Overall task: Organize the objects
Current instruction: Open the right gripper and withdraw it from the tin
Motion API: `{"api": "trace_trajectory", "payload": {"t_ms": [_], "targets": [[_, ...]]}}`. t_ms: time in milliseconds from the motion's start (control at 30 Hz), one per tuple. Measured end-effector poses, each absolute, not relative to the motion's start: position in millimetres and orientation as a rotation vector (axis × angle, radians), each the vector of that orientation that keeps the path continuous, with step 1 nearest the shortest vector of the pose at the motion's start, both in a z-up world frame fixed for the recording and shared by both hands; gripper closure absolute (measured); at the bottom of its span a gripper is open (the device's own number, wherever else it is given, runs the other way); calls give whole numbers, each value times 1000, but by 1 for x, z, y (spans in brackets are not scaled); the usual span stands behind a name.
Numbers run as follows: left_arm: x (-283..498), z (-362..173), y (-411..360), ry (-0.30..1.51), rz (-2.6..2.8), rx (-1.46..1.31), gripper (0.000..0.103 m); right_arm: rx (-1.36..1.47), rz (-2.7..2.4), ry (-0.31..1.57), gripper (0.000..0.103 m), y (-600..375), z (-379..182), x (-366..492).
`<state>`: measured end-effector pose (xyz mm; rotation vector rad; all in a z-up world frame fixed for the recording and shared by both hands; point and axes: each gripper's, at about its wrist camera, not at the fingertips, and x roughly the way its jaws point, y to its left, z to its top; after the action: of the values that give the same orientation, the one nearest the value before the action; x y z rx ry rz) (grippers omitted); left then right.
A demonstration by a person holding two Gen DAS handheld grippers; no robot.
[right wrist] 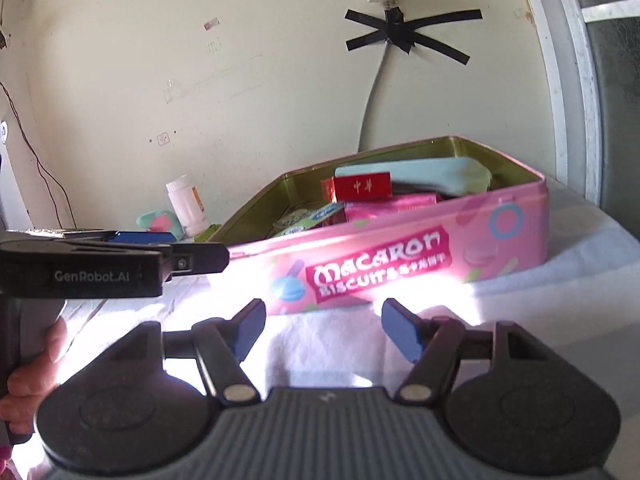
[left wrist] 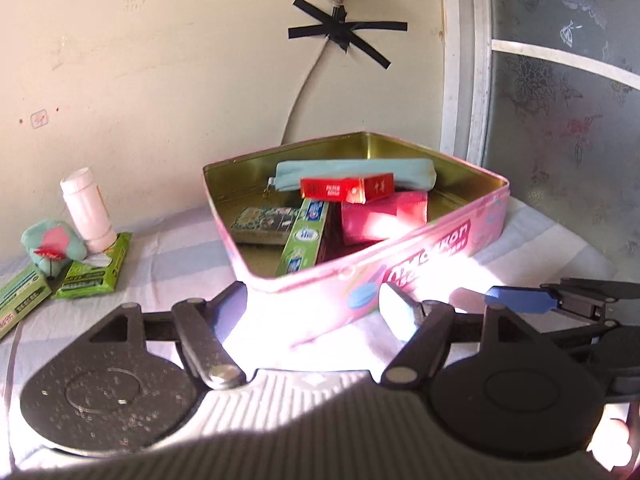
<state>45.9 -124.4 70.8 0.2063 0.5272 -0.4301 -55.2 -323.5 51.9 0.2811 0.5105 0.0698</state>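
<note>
Left wrist view: left tongs (left wrist: 316,312) apart, empty, near open pink metal biscuit tin (left wrist: 424,248); right tongs (right wrist: 323,330) likewise apart, empty.

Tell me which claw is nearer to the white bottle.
Left. The left claw is open before the pink tin, the white bottle to its left; the right claw is open farther right.

Bench (left wrist: 172,248) covered with a pale striped cloth, sunlit patch at front. Directly on it: open pink biscuit tin (left wrist: 420,248) near the wall, right of centre; to the left, well apart, two green packets (left wrist: 98,270), (left wrist: 22,300), one bearing a white bottle (left wrist: 88,210) and a teal plush toy (left wrist: 52,246).
</note>
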Motion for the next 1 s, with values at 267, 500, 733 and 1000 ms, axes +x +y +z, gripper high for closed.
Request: {"api": "trace_trajectory", "payload": {"t_ms": [267,500,733,1000], "targets": [[37,45,-92,592,-318,229,28,219,88,584,37,-290,37,-54],[49,28,-55,640,-240,235,27,146,151,634,37,-248,36,-42],[64,24,-9,656,-166,198,25,69,242,663,36,-192,37,-17],[85,27,49,649,-86,188,21,-21,359,695,36,-123,37,26]]}}
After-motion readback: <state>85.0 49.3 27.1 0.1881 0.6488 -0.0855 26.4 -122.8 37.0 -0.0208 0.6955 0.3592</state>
